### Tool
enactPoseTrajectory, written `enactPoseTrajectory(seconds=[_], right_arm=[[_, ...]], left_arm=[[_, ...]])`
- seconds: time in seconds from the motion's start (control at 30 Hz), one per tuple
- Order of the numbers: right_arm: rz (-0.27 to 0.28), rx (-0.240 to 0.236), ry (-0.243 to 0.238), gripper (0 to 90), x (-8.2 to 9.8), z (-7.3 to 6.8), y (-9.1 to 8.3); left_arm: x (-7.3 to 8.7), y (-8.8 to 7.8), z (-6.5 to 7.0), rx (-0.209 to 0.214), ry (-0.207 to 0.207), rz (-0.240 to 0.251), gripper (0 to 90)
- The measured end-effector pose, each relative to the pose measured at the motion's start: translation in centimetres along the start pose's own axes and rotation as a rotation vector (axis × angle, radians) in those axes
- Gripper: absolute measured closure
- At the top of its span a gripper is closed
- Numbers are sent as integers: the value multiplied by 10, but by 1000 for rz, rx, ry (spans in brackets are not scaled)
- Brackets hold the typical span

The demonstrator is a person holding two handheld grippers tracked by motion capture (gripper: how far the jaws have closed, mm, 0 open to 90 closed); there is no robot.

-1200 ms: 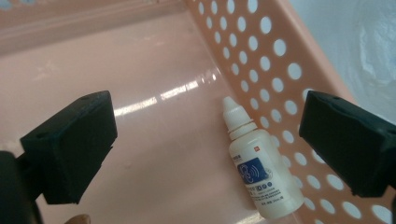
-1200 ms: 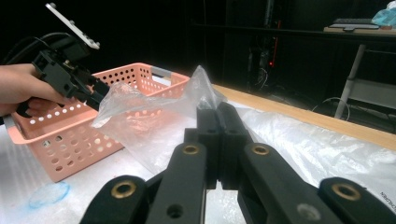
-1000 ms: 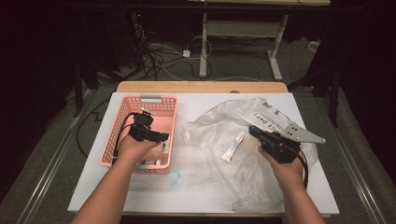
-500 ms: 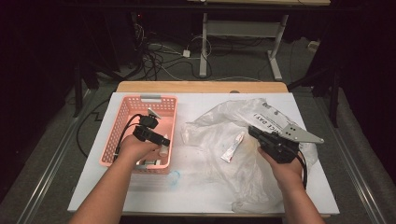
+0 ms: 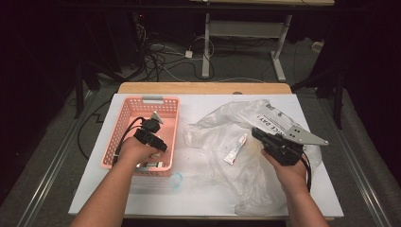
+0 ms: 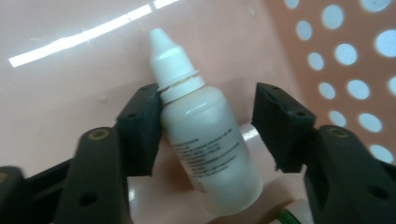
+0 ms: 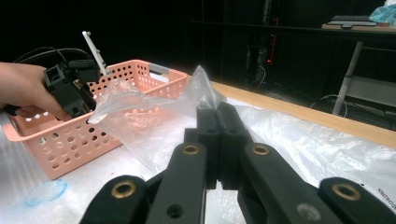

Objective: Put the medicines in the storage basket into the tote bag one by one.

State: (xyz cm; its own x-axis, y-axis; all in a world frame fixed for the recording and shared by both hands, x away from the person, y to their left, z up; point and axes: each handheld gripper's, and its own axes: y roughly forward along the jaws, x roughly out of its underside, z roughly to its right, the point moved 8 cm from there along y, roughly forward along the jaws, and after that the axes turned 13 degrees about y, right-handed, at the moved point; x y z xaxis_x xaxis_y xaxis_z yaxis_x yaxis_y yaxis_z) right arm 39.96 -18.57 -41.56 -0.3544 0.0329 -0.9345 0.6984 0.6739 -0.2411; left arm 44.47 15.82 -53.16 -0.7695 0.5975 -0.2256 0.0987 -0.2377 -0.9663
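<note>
the left gripper (image 6: 205, 135) is down inside the pink basket (image 5: 124, 124), its jaws either side of a small white dropper bottle (image 6: 205, 140) lying on the basket floor. they have just been closing: one pad looks to be against the bottle's shoulder, the other stands off it with a clear gap, so nothing is pinched yet. the right gripper (image 7: 218, 122) has its jaws pressed together on a fold of the clear plastic bag (image 5: 246, 156), holding it up off the tabletop (image 5: 198, 109). a small tube (image 5: 235, 149) lies on the bag.

what i'd worry about is the bottle: it's round, smooth and lying loose, and with one pad arriving first it could roll or skid away, or squirt out towards the cap end as the squeeze lands on the tapering shoulder. the bag could also slip from that thin pinch.
</note>
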Motion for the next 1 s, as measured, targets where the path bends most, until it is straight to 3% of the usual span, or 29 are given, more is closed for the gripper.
enactPoseTrajectory(seconds=[0.23, 0.5, 0.77, 1.0], right_arm=[[-1, -2, -6, 900, 0, -1, 1], [-2, -4, -7, 900, 1, -1, 1], [-2, -5, -10, 900, 1, -1, 1], [-1, -3, -6, 900, 0, -1, 0]], left_arm=[[1, 1, -1, -27, 6, -12, 518], [0, 0, -1, -22, 12, -1, 521], [1, -1, -2, -46, 35, 2, 569], [-1, -9, -5, -72, 45, 60, 580]])
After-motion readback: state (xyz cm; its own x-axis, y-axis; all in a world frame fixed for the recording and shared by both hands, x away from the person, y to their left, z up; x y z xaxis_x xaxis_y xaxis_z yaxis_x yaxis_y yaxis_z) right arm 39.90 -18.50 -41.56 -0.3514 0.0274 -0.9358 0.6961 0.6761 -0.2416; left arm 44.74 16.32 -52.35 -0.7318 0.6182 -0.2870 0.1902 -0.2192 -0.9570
